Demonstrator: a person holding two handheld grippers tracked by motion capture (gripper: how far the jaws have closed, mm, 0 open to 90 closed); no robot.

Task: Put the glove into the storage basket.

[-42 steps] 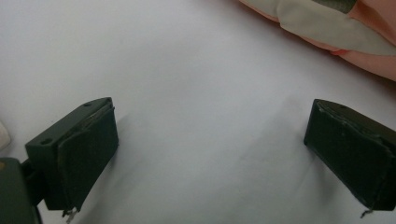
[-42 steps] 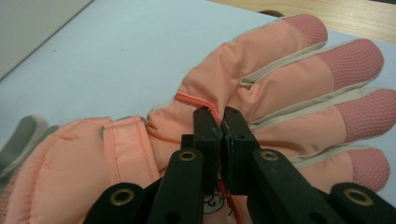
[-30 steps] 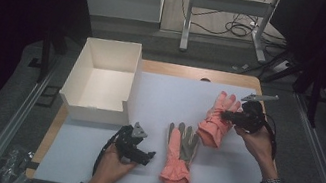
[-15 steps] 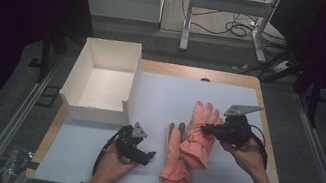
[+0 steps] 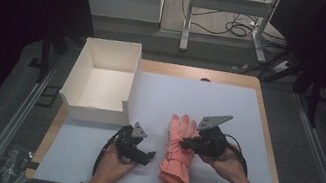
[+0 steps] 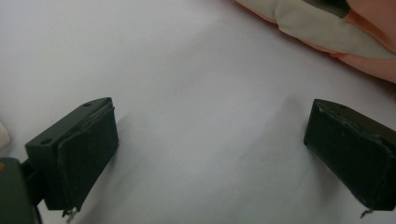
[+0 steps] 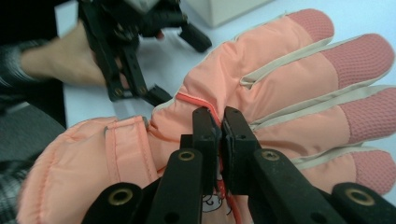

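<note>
White sheeting covers the worktop [image 5: 248, 116], where the right gripper [image 7: 218, 135] pinches a fold of a padded pink glove [image 5: 180, 148] near its cuff. Soft and light, it should lift easily. The left gripper [image 5: 147, 155] rests beside it, fingers [image 6: 74, 154] spread, empty.

This looks like a lab or test workspace, dimly lit around a wooden table [image 5: 266, 125] covered by a white mat [image 5: 229, 108]. Beyond the table's far edge, loose cables [image 5: 235, 28] lie on a bare floor between the metal legs of a frame [image 5: 227, 4]. Aluminium rails [image 5: 13, 121] flank the table on both sides.
</note>
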